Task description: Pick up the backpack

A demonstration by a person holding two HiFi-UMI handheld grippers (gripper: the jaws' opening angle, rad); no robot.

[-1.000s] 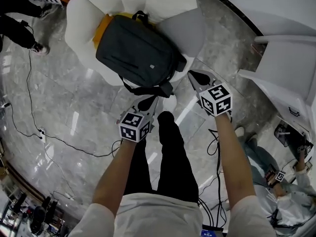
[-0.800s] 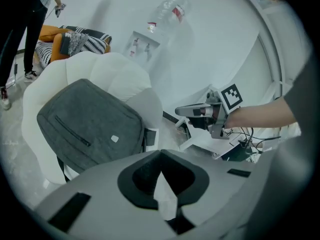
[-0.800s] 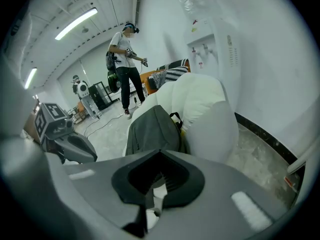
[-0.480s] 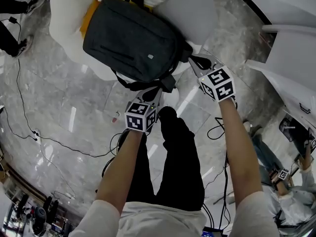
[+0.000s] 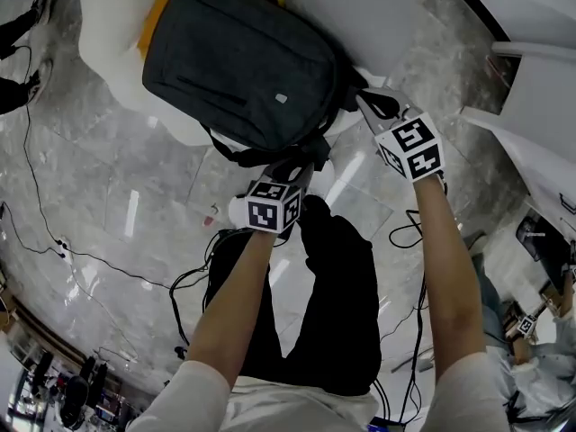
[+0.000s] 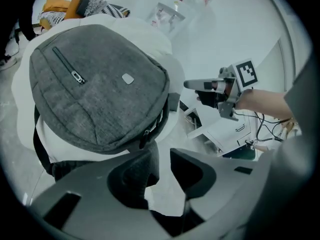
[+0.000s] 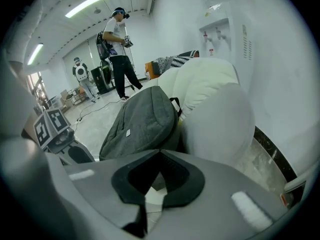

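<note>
Find the gray backpack (image 5: 243, 61) on the white chair (image 5: 369, 16), up at 12 o'clock. Slide the left gripper (image 5: 292, 171), jaws just opened with nothing between, around the black strap (image 5: 261, 158) at the bag's 6 o'clock edge. Spread the right gripper (image 5: 367, 99), pressed together now, before grabbing.

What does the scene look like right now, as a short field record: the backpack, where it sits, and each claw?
backpack: dark grey, resting on the white armchair, not yet held
left claw: open, jaws have just been opening, nothing between them, close to the backpack's near edge
right claw: shut, empty, by the backpack's near corner
</note>
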